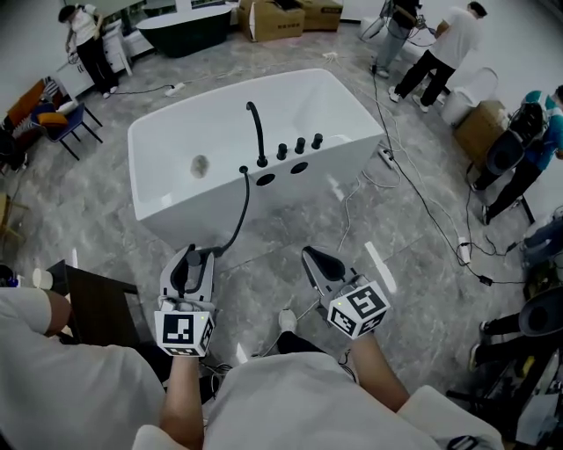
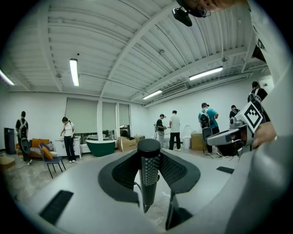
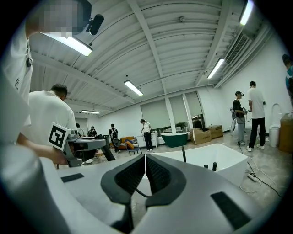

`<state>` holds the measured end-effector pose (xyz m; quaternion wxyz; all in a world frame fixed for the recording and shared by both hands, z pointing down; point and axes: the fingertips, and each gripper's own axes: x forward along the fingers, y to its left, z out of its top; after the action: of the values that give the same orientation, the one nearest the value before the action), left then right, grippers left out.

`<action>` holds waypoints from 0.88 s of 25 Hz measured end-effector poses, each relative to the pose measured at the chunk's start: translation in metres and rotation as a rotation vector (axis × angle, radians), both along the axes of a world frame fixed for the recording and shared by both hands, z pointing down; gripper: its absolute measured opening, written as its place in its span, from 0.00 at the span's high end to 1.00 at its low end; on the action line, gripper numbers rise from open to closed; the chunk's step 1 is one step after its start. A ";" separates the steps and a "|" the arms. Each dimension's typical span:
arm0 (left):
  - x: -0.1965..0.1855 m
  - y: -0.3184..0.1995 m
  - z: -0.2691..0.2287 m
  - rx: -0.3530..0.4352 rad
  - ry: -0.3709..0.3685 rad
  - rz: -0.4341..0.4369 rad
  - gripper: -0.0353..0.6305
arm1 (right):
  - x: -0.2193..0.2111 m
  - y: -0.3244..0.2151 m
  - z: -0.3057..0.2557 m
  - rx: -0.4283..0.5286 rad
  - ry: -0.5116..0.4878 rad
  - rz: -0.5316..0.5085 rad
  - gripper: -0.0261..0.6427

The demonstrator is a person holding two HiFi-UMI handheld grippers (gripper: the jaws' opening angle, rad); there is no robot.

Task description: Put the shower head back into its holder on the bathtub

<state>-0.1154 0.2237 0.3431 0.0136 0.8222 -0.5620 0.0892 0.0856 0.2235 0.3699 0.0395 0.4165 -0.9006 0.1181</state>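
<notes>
The left tongs [image 1: 193,259] are partly open and clamped on the shower head [image 2: 148,171]. Its dark, dimpled grip stands upright between the two pads, which press it from either side. Gripping it by the handle seems sensible, since the end that has to slot into the holder stays free. The right tongs [image 3: 144,159] are closed tip to tip with nothing between them (a spare hand, I would judge, ready to steady the hose or the fitting).

In the head view both tongs sit low in the frame, side by side over the grey marbled floor [image 1: 290,237]. From the left one the black hose [image 1: 239,211] curves up the picture to the near rim of the white bathtub [image 1: 176,198], which fills the upper middle. It is slack enough to let the head travel. On that rim stand a curved black spout [image 1: 256,132] and three black knobs [image 1: 299,145], with two dark openings [image 1: 266,178] just below them. The holder is probably among these fittings, though I cannot tell which. The shower head is well apart from them, so the carrying step looks unfinished.

As for writing, each marker cube [image 1: 184,331] bears only black-and-white square patterns. Any print on the cardboard boxes [image 1: 273,18] at the top edge is too small to read.
</notes>
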 end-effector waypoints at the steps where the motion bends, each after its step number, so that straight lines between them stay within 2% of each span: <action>1: 0.002 -0.005 -0.001 0.002 -0.002 -0.005 0.73 | 0.002 -0.007 0.001 0.000 -0.001 -0.006 0.93; 13: 0.035 -0.062 -0.007 0.014 -0.029 -0.071 0.73 | 0.033 -0.084 0.007 0.006 -0.030 -0.076 0.93; 22: 0.045 -0.099 -0.025 0.046 -0.017 -0.099 0.73 | 0.024 -0.125 -0.009 0.069 -0.003 -0.143 0.93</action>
<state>-0.0707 0.1249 0.3185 -0.0060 0.7928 -0.6039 0.0825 0.1094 0.0987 0.3610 0.0321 0.3522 -0.9315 0.0846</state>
